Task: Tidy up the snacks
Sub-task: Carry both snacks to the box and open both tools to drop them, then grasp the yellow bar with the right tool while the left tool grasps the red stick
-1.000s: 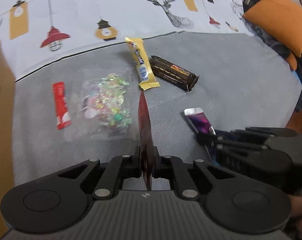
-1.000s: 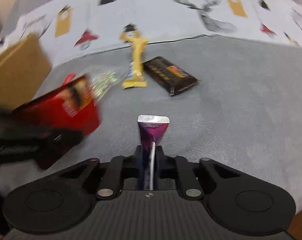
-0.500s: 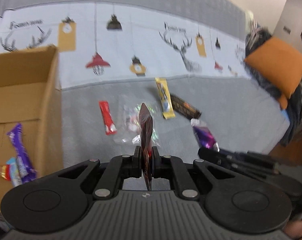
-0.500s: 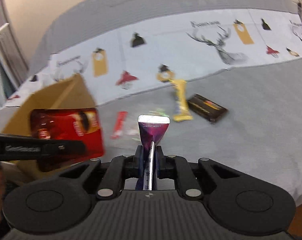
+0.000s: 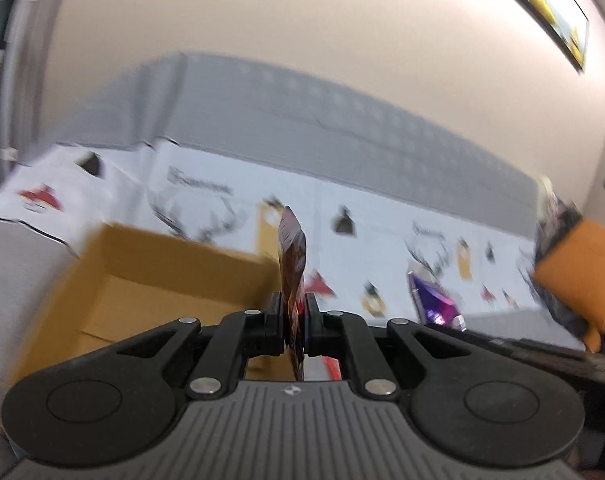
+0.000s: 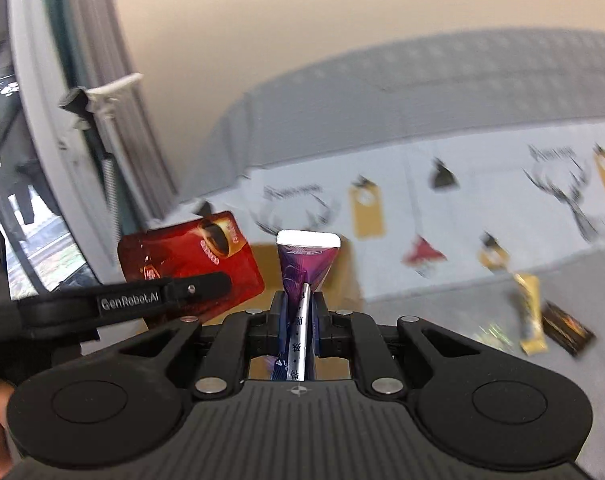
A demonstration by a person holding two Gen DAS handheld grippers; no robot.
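Observation:
My left gripper (image 5: 293,324) is shut on a red snack packet (image 5: 292,252), seen edge-on and held up in the air in front of an open cardboard box (image 5: 150,280). The packet's red face shows in the right wrist view (image 6: 190,256), with the left gripper's finger across it. My right gripper (image 6: 300,330) is shut on a purple snack packet (image 6: 306,264), also held up; it shows in the left wrist view (image 5: 434,300). A yellow bar (image 6: 530,312), a dark bar (image 6: 566,330) and a clear candy bag (image 6: 494,334) lie on the grey cover at the right.
The bed has a grey cover (image 6: 482,360) and a white sheet printed with deer and lamps (image 5: 222,196). A grey headboard (image 5: 342,120) and a beige wall stand behind. An orange cushion (image 5: 578,272) lies at the far right. A window frame (image 6: 62,120) is at the left.
Both grippers have risen and swung left toward the cardboard box, each still holding its packet. The snacks on the cover have dropped out of the left wrist view.

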